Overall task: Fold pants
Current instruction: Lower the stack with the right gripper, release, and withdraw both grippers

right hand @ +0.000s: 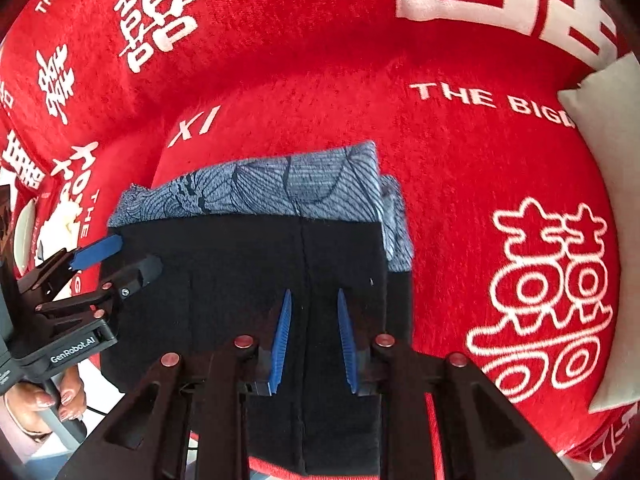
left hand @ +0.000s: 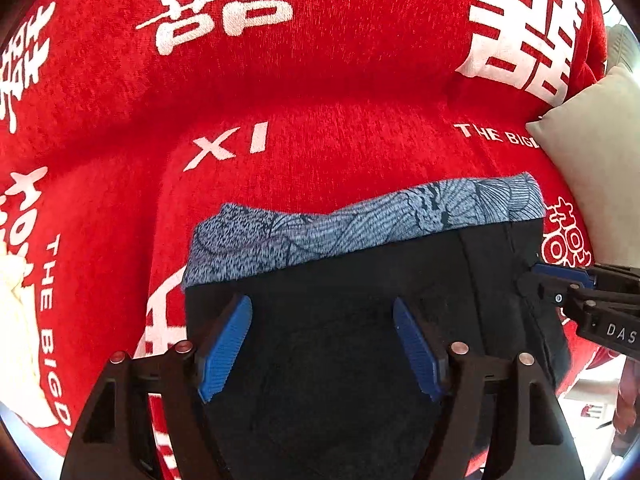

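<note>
Both grippers — left gripper point(left hand: 322, 346) and right gripper point(right hand: 312, 340) — hover spread over the black pants point(left hand: 340, 320); pinch matching corners evenly before folding.

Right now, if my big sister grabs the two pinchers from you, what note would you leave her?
Left gripper: open, holding nothing, over the black pants.
Right gripper: open too, hovering over the pants near the middle seam.
Pants lie in a flat, folded-looking block on the red sofa cover, in front of a blue patterned garment. Grey cushion sits to the right.
Left: probably one more fold; I can't tell.
</note>
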A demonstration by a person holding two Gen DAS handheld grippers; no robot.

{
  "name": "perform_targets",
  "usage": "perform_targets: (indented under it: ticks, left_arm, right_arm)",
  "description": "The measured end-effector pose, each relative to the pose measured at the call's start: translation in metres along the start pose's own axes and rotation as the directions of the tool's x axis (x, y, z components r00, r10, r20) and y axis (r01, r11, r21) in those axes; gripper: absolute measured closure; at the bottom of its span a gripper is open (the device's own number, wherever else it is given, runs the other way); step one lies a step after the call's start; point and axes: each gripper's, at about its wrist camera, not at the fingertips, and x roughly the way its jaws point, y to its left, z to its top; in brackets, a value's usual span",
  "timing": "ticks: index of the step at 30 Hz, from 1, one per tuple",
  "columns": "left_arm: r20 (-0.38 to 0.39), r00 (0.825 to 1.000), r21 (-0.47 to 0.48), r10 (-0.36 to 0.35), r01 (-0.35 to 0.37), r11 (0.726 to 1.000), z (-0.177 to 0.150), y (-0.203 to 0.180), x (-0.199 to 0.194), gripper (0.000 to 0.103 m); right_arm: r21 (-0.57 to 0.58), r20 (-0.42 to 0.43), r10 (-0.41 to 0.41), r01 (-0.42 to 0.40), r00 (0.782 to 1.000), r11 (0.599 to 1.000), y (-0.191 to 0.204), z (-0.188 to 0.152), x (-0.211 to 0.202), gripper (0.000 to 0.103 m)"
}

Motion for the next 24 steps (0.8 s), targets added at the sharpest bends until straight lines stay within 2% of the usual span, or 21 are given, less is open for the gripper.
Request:
perform_targets:
  ticks: [1,2,3,4,6,11,16,17,20,22,24]
  left_arm:
    - [-0.009,1.0,-0.01,0.013,-0.013,1.0,-0.001,0.001,-0.004,0.028]
    - [-0.018,0.999,-0.019,0.027,-0.028,0.999,-0.002,0.001,-0.006,0.021]
    - [-0.029,0.999,-0.031,0.043,-0.044,0.999,-0.004,0.002,-0.009,0.009]
    - [-0.025,0.998,-0.038,0.049,-0.05,0.998,-0.006,0.001,-0.014,0.008]
    - [-0.029,0.998,-0.034,0.051,-0.052,0.998,-0.01,-0.001,-0.022,0.008]
    - [-0.074,0.996,-0.01,0.042,-0.043,0.999,-0.022,-0.01,-0.035,0.008]
    - [-0.106,0.993,0.008,0.044,-0.043,0.999,-0.035,-0.019,-0.049,0.007]
    - [-0.113,0.992,0.01,0.053,-0.052,0.999,-0.038,-0.02,-0.053,0.0]
    - [-0.132,0.989,0.011,0.066,-0.065,0.998,-0.047,-0.022,-0.064,0.0]
    - [-0.145,0.987,0.006,0.072,-0.072,0.997,-0.052,-0.022,-0.072,0.0]
    - [-0.158,0.986,-0.013,0.061,-0.064,0.998,-0.056,-0.019,-0.078,0.0]
  right_arm:
    - [0.008,-0.006,-0.006,0.006,1.0,1.0,0.0,-0.004,-0.004,0.074]
    - [0.014,-0.011,-0.008,0.008,1.0,1.0,0.0,-0.007,-0.006,0.073]
    - [0.021,-0.016,-0.009,0.01,1.0,1.0,0.001,-0.011,-0.009,0.067]
    - [0.029,-0.024,-0.012,0.013,1.0,0.999,0.001,-0.016,-0.012,0.058]
    - [0.041,-0.037,-0.016,0.018,0.999,0.999,0.003,-0.027,-0.019,0.052]
    - [0.066,-0.068,-0.027,0.032,0.997,0.997,0.011,-0.052,-0.032,0.048]
    - [0.094,-0.078,-0.036,0.043,0.996,0.995,0.021,-0.069,-0.048,0.037]
    - [0.096,-0.079,-0.039,0.047,0.996,0.994,0.024,-0.07,-0.051,0.035]
    - [0.099,-0.075,-0.052,0.06,0.996,0.993,0.03,-0.075,-0.062,0.032]
    - [0.102,-0.077,-0.068,0.075,0.995,0.992,0.033,-0.077,-0.069,0.023]
    - [0.107,-0.078,-0.076,0.084,0.994,0.991,0.036,-0.079,-0.074,0.022]
